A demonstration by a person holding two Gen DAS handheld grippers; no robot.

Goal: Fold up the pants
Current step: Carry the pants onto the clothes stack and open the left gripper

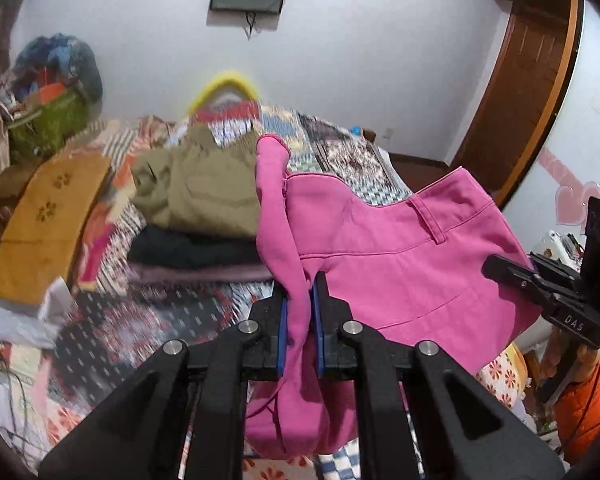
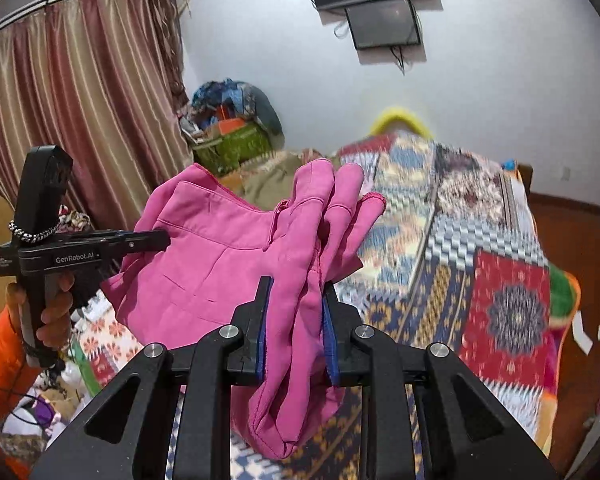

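Pants (image 1: 400, 248) bunched in both grippers' clenched fingers (image 1: 283, 320), legs' ends hidden; bed (image 2: 480, 240) blurred

Both tools are matte black plastic. The left gripper (image 1: 300, 312) and the right gripper (image 2: 296, 320) each have blue pads on the inner faces of their fingers and four round silver screws across angular black linkage arms. White lettering marks the sides: "GenRobot.AI" on one, "DAS" on the other. A braided cord (image 2: 32, 233) wraps one handle. The person wears an orange sleeve (image 2: 0, 364).
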